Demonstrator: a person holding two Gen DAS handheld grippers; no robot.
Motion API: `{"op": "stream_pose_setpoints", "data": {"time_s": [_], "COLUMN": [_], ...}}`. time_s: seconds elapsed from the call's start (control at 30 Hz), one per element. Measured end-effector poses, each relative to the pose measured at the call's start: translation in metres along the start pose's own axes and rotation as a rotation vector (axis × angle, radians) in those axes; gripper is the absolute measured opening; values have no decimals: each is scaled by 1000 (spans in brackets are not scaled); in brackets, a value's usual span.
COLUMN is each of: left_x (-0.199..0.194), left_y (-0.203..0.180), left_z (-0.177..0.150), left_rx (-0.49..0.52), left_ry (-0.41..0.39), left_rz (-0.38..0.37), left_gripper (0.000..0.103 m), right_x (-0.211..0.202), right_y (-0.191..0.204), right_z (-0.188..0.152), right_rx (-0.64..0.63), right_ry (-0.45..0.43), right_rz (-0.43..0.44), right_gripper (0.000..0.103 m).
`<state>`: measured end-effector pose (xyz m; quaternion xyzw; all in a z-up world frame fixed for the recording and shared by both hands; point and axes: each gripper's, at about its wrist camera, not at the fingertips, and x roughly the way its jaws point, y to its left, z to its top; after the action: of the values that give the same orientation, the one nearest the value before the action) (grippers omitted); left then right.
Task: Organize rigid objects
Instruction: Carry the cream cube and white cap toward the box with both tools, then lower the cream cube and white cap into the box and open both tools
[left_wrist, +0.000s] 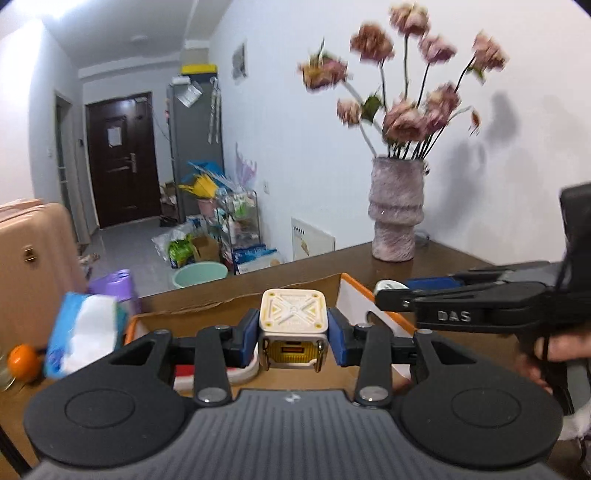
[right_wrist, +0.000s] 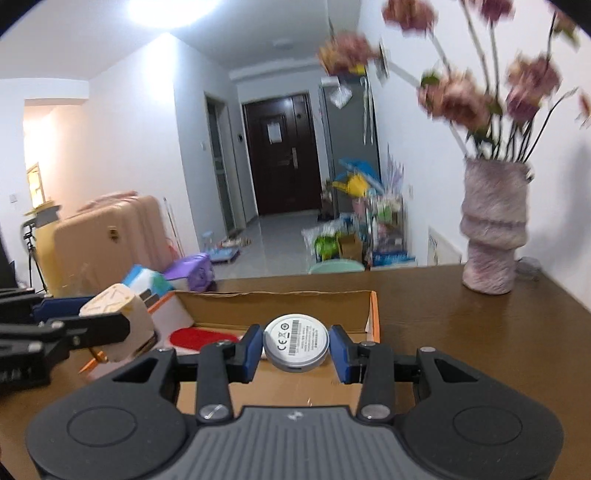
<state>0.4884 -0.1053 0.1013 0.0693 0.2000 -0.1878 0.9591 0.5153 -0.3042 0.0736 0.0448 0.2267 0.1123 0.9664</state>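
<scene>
**Both items in hand, drop-off not done yet**

Left wrist view, nearest first: your left gripper is clamped on the cream and yellow charger cube, blue pads tight on both its sides, prongs pointing back at the camera. It hangs over the open cardboard box, not set down. Under it, inside the box, you can see a white item with a red face; I can't tell what it is.

Your right gripper is closed on the round grey puck, label side up, pads on its rim. It is also above the box, near the right wall with the orange edge.

From each camera the other gripper shows alongside, so the two are near each other over the same box.

My read: picking is done for these two, placing is left. Open each claw only once its item is low inside the box.

Farther out on the table: tissue pack and an orange left of the box, vase of dried flowers near the wall. Whether those still need sorting, I can't tell.
</scene>
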Motion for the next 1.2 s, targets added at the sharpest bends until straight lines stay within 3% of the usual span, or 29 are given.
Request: {"op": "stream_pose_setpoints", "data": {"time_s": [0.2, 0.37, 0.4, 0.43, 0.53, 0.67, 0.87, 1.0, 1.1, 1.2], "left_x": [106, 180, 190, 201, 209, 222, 214, 198, 186, 159], "left_y": [25, 48, 53, 60, 72, 81, 87, 92, 92, 96], "left_z": [24, 23, 20, 16, 1, -8, -11, -6, 4, 16], "left_rx": [-32, -54, -67, -94, -149, -213, -234, -247, -236, -209], "left_ry": [174, 281, 300, 313, 276, 335, 321, 258, 247, 247], "left_rz": [-72, -51, -52, -54, -77, -138, -106, -73, -64, -30], "left_gripper": [39, 39, 39, 40, 55, 57, 65, 69, 72, 72], "right_x": [89, 144, 153, 157, 164, 163, 167, 164, 160, 157], "right_y": [-19, -27, -27, -29, -33, -25, -32, -25, -13, -6], "right_z": [27, 41, 41, 40, 41, 39, 39, 37, 35, 36], "right_rx": [-25, -61, -72, -67, -27, -63, -28, -69, -133, -158], "right_ry": [98, 175, 184, 192, 205, 208, 227, 222, 199, 175], "right_rz": [-39, -75, -85, -89, -53, -72, -43, -66, -94, -92], "right_gripper": [39, 39, 41, 52, 67, 69, 69, 70, 78, 80]}}
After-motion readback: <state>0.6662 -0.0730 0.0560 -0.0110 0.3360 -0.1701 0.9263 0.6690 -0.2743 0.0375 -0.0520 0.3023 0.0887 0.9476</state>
